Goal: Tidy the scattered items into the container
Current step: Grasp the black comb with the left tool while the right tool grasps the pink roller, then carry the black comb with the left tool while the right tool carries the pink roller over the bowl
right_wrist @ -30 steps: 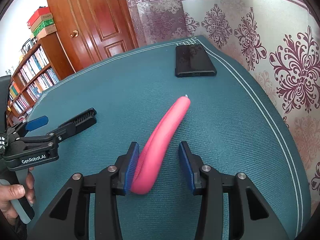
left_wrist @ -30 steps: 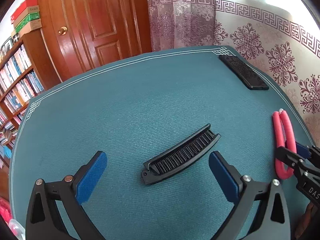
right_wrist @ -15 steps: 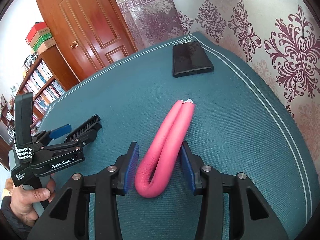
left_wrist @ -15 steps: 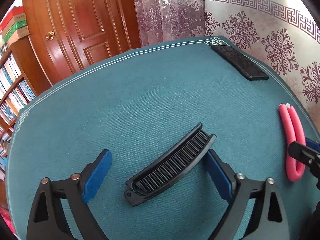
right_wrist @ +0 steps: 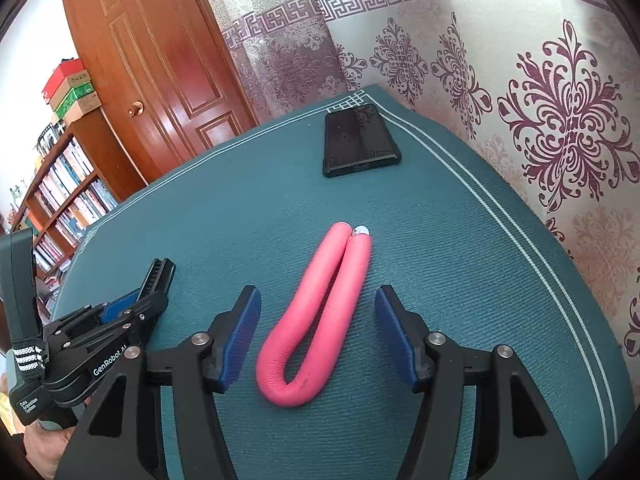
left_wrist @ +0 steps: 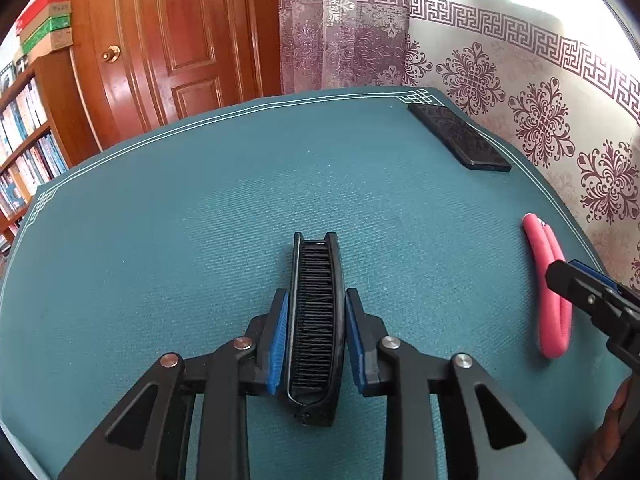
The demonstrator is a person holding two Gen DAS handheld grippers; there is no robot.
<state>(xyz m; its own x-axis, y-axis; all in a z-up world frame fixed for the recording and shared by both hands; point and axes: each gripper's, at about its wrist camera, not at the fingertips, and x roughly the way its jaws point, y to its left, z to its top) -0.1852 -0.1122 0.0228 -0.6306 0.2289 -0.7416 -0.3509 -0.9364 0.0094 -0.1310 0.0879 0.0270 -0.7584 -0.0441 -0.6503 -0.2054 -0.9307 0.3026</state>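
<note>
right hand-held gripper (right_wrist: 318, 330) gapes around pink loop (right_wrist: 316, 316).

So the surface is a table with a teal textured mat (left_wrist: 200, 220) on it, thin white border lines with little corner knots. A black folding comb (left_wrist: 316, 320) lies on it, right between the left tongs' (left_wrist: 314, 334) pads, bristles up. A pink foam curler (right_wrist: 316, 320), bent double, lies between the right tongs' (right_wrist: 318, 330) spread pads, touching neither. Far ahead of both, near the mat's corner, a black phone (right_wrist: 360, 140) lies flat.
</note>
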